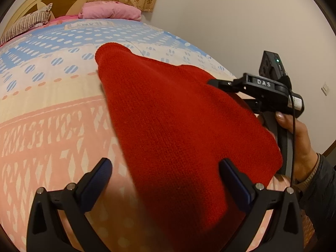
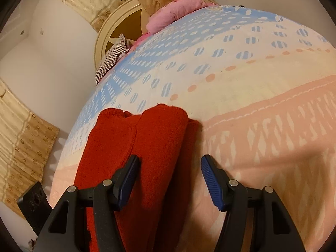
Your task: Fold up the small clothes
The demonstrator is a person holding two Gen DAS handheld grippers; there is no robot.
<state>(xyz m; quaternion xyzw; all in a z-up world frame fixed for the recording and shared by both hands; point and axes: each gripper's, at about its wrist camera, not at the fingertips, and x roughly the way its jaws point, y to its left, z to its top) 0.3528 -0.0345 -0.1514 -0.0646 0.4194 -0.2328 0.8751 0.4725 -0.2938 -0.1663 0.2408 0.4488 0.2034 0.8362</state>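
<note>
Left wrist view: the left claw (image 1: 166,180) stands with its jaws wide apart, gripping nothing. The red knit garment (image 1: 172,113) lies on the bed (image 1: 52,109), running from directly under the claw, between its two blue pads (image 1: 98,180), away ahead and narrowing to a rounded end. Its fabric is a uniform deep red with a fine ribbed knit; the surface is flat, with one soft fold edge along its left side. Ahead and to the right of the left claw, a hand (image 1: 298,147) holds the right claw (image 1: 218,84), whose black fingertips sit over the garment's far right edge. Whether they touch the cloth cannot be told from here.

Right wrist view: the right claw (image 2: 170,180) has its jaws parted and grips nothing. The red knit garment (image 2: 155,147) lies below and ahead of it, its right edge running between the jaws. Here it shows as folded lengthwise layers, with a raised rolled layer on top and a flatter layer to the left
</note>
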